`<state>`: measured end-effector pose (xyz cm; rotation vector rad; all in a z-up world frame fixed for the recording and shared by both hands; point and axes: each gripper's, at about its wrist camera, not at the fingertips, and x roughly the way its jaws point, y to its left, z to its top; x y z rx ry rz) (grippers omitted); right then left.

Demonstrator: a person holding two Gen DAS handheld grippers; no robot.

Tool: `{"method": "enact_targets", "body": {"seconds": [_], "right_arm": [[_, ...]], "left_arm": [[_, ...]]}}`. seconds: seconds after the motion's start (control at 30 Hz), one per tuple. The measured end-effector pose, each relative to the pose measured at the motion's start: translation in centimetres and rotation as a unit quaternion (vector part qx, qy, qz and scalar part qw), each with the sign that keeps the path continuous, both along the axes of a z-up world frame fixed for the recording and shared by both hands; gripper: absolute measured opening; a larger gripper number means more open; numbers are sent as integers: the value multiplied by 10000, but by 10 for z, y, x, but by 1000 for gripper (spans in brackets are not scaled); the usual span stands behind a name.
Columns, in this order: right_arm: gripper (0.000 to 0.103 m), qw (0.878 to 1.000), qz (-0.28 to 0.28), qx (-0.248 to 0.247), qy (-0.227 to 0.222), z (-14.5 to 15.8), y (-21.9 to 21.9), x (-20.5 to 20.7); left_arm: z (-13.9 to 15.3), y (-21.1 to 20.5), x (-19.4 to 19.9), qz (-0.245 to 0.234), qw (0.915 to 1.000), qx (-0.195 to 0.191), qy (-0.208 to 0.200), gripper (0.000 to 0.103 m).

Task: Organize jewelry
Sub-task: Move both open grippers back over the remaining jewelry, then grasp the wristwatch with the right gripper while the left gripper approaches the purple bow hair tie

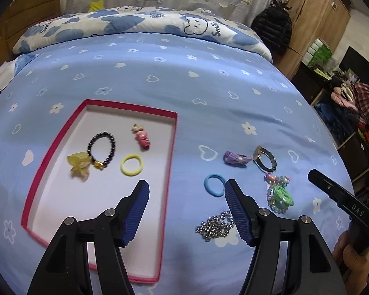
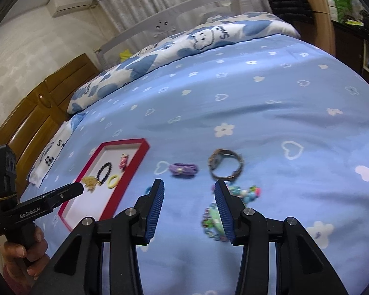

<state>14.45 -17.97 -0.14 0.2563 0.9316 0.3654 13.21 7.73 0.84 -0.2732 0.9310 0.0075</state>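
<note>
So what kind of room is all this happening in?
Most likely a bedroom in someone's home. The jewelry lies on a bed with a blue flowered sheet and a cartoon-print pillow; a wooden wardrobe stands beside it, and curtains hang behind.

Left gripper (image 1: 187, 186): black plastic frame w/ two angular arms, triangular cut-outs, round silver pivot screws, two per side. Fingers (image 1: 136, 211) faced w/ dark-blue ribbed pads, tapering to tips.

Right gripper (image 2: 189, 186): same build, black arms, silver screws, blue ribbed pads (image 2: 155, 211).

Side views: black pistol-style handle; white lettering "GenRobot.AI" on the left unit's body, "DAS" on the right unit's finger. Black boxy module at left unit's rear, thin yellowish band around it. Small screw on finger side.

Hands (image 2: 24, 253) bare; pinkish cuff at frame edge.
</note>
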Motion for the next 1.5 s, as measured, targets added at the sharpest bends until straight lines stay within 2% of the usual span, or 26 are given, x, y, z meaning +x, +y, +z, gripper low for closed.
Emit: {"method": "enact_targets", "body": {"seconds": [0.33,0.53,0.77,0.97,1.5], "right_arm": [[44,9995,-273,-57,166,-15,-24,14],[44,9992,-297,-90,237,-22,-27,22],[44,9989,-255,-188,358,-35,-24,38],[44,9976,-234,-321,562,-52,-22,59],[42,9940,-140,-577,921,-88,-14,93]], "left_arm": [[-12,-30,36,-458,9986,199,176,68],[-22,-38,55,-550,9979,227,259,68],[-36,-48,76,-668,9966,299,368,68],[-53,-62,102,-987,9928,443,511,68],[-98,-82,161,-1254,9879,432,802,69]]}}
